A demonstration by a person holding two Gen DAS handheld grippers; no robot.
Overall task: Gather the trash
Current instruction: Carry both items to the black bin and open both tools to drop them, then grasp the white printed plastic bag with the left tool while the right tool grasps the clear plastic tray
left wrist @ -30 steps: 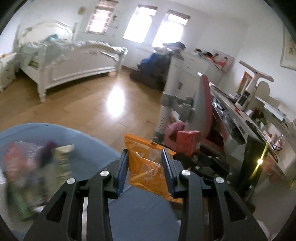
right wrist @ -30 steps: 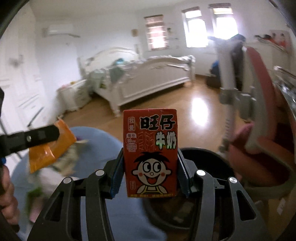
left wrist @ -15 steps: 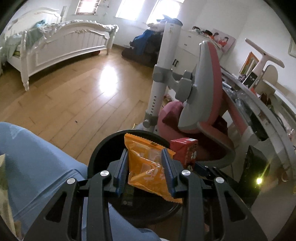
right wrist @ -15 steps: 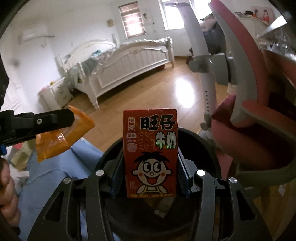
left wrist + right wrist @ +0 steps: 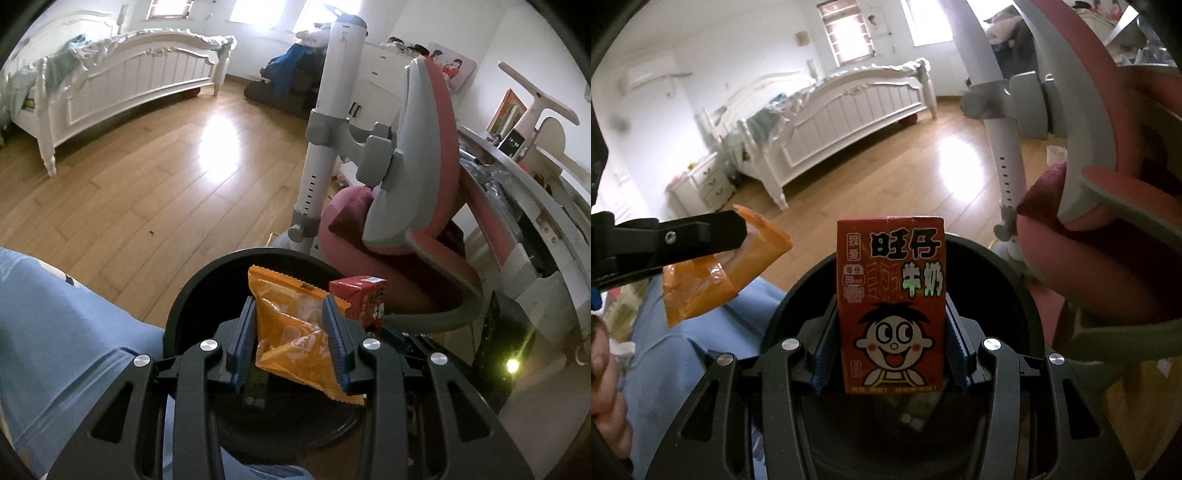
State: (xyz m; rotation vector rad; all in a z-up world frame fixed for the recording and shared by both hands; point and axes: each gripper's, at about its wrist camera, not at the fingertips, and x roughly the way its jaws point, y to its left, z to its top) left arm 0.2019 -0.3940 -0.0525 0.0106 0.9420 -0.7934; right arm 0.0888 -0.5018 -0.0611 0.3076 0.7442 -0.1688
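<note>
Both grippers now hang nearer the black bin [image 5: 207, 284]: left gripper [image 5: 291, 339] pinching a light, crinkly orange snack wrapper [image 5: 295, 332], right gripper [image 5: 890, 350] clamping a stiff red milk carton [image 5: 891, 310] by its sides.

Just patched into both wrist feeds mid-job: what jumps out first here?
The red milk carton with its cartoon face fills the middle of the right wrist view, clamped upright in the right gripper over the black trash bin. In the left wrist view the orange snack wrapper is pinched in the left gripper above the same bin. Behind them stand a pink chair and a white bed.
</note>
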